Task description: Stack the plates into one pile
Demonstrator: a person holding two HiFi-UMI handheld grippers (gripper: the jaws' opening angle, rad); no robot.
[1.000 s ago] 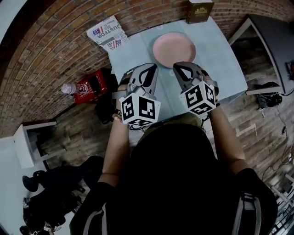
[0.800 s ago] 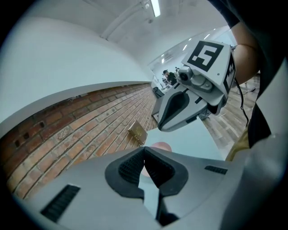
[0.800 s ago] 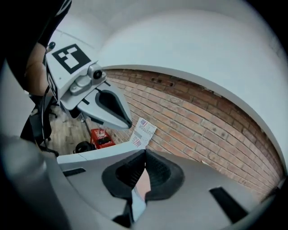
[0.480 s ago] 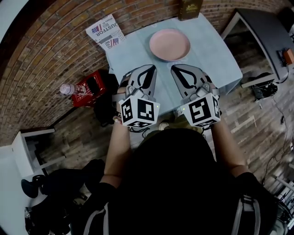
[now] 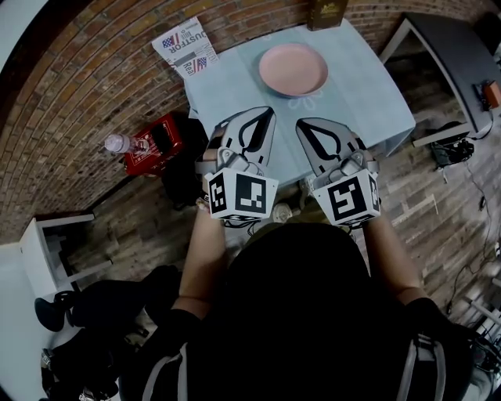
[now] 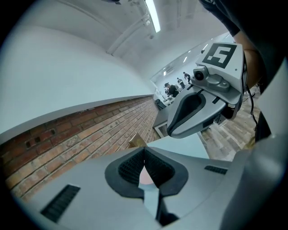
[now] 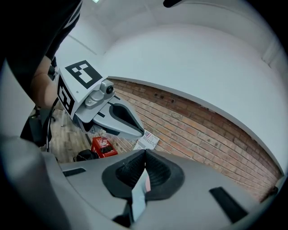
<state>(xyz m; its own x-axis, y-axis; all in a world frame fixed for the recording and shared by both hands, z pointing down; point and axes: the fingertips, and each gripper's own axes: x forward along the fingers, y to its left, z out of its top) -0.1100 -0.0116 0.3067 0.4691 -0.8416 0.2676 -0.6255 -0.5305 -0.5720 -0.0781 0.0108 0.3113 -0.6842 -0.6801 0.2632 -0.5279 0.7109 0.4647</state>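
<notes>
Brick wall (image 5: pixel 94 86) curves across the far and left side of your head view, with plank floor (image 5: pixel 423 204) running along below it. Ahead of you stands the table (image 5: pixel 368 94), covered in a pale blue cloth. A dark desk (image 5: pixel 462 55) sits off its right edge, and a white stool (image 5: pixel 43 247) stands well away at your left.

You hold both grippers side by side over the near edge of the table, their marker cubes close to your body. Your left gripper (image 5: pixel 264 113) has its jaws closed together at the tips with nothing caught between them. In the left gripper view only a sliver of pink and cloth shows through the hollow behind the pads. Your right gripper (image 5: pixel 304 125) is likewise closed tip to tip and empty, and its own view shows the pads meeting.

The pink plate (image 5: pixel 293 69) lies flat on the far half of the table, ahead of both grippers and well apart from them. I cannot tell whether it is one plate or several.

A red crate (image 5: pixel 160 141) rests on the floor left of the table. A printed paper (image 5: pixel 186 45) lies by the brick past the table's far left corner. A brown box (image 5: pixel 325 12) stands at the table's far edge, and a clear bottle (image 5: pixel 119 144) lies just beside the crate.
</notes>
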